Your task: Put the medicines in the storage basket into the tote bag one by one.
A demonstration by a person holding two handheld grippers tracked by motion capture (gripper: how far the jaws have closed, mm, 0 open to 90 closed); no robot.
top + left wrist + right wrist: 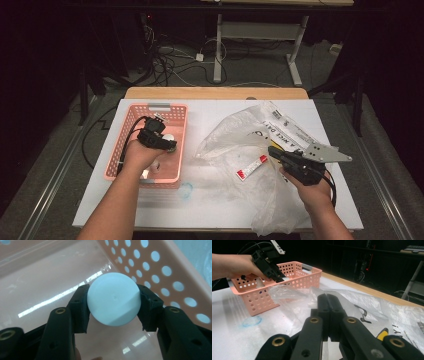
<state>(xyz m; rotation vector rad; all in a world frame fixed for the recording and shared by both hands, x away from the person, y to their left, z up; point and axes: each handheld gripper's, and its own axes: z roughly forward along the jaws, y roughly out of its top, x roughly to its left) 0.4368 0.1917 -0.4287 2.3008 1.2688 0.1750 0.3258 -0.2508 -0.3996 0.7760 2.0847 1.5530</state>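
My left gripper [113, 305] has one smooth, matte white ball [113, 298] between its jaws, which stand about half apart, both black pads pressed against the ball's sides. The ball is round and unmarked except for a tiny dimple near its middle. I hold it inside the pink basket [131, 131], above the glossy floor, close to one side wall. The basket is rigid plastic, rectangular, its walls perforated with rows of round holes; one basket stands on the white table [215, 212]. In the high view the left gripper [159, 142] points down into it.

My right gripper [328, 305] has its jaws fully together, and I see nothing gripped between them. It rests over one crumpled, translucent plastic bag [240, 135] with black print, thin and wrinkled, spread across the table's right half. Inside or on the bag lies one flat white strip with red ends [251, 167]. One faint blue ring mark [185, 189] shows on the tabletop just beside the basket.
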